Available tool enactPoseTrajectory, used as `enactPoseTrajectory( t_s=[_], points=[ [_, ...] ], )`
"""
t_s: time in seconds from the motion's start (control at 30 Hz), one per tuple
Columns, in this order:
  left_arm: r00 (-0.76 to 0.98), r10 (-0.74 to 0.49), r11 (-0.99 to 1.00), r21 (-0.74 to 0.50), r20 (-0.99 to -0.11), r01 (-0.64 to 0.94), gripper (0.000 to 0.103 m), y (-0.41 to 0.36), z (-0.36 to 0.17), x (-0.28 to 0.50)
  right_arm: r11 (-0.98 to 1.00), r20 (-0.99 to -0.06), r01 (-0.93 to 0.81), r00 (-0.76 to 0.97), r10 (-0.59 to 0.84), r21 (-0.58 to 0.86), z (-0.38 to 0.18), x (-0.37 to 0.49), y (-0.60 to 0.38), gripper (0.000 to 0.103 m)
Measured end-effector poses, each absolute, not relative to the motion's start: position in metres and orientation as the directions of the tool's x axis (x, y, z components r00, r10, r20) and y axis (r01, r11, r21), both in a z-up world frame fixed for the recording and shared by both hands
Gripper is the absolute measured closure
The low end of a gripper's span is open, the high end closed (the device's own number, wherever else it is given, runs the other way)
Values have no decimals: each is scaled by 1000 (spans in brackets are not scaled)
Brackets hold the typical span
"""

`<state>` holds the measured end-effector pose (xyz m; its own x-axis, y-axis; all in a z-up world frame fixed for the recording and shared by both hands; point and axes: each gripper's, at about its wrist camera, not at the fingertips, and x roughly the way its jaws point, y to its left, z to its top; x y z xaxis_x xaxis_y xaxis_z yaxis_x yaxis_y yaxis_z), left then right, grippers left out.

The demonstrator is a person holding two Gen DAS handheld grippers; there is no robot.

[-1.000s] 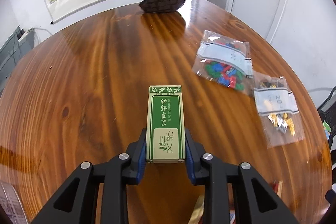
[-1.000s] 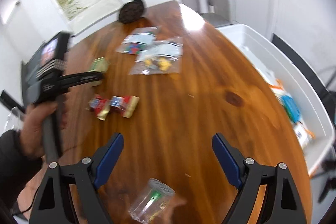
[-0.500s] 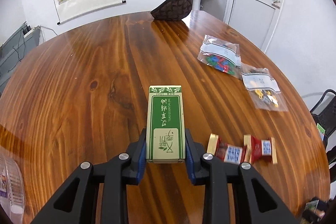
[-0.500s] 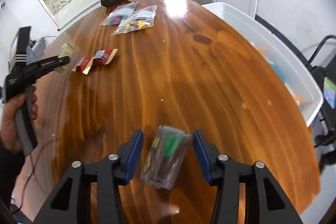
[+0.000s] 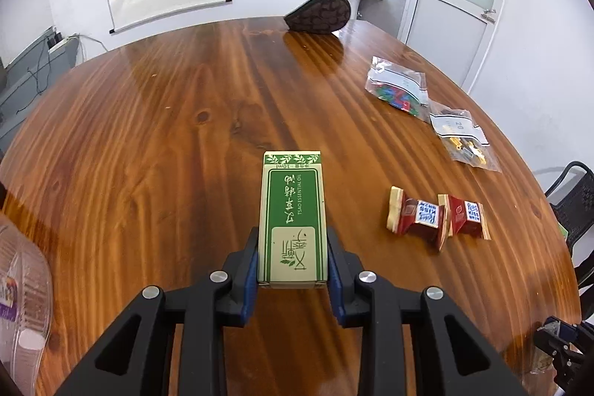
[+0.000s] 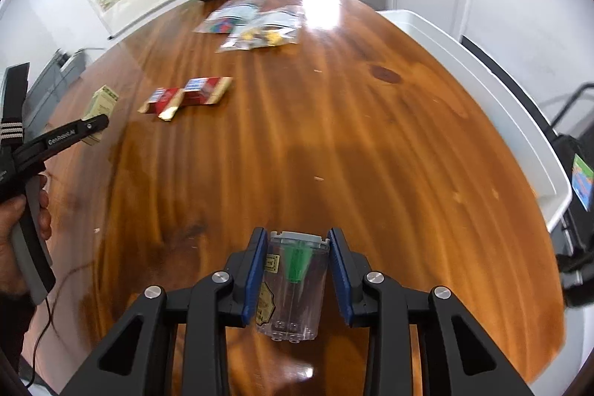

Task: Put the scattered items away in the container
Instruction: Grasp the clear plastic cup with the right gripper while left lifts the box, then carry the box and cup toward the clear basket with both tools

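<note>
My left gripper (image 5: pixel 292 270) is shut on a green and cream essential-oil box (image 5: pixel 292 214), held above the wooden table (image 5: pixel 167 136). It also shows in the right wrist view (image 6: pixel 87 130) at the left, with the box (image 6: pixel 102 101). My right gripper (image 6: pixel 299 270) is shut on a clear plastic case (image 6: pixel 295 279) with a green part inside, held above the table. The white container (image 6: pixel 493 80) stands beside the table's right edge.
Two red candy packets (image 5: pixel 434 216) lie right of the box. Two clear bags of small coloured parts (image 5: pixel 397 90) (image 5: pixel 462 140) lie further back right. A dark patterned pouch (image 5: pixel 319 12) sits at the far edge. A clear plastic package (image 5: pixel 22 284) is at the left.
My right gripper has closed fully on the clear case and lifted it. My left gripper has drawn back and up with the box, bringing both candy packets fully into view.
</note>
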<state>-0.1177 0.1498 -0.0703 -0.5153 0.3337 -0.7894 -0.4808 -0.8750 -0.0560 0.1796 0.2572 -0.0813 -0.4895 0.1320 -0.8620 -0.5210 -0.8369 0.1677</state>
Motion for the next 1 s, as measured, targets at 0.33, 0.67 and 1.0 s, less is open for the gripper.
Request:
enactPoseTrajectory(
  t_s=[0.33, 0.67, 1.0],
  points=[
    [-607, 284, -922, -37, -742, -386, 72, 95, -46, -88, -926, -808, -336, -586, 64, 170, -65, 122, 212, 72],
    [-741, 191, -973, -26, -643, -228, 72, 30, -2, -61, -973, -780, -150, -625, -43, 174, -63, 81, 164, 72],
    [-697, 216, -974, -96, -684, -206, 57, 7, -12, -75, -983, -778, -62, -620, -97, 171, -61, 68, 141, 72]
  ],
)
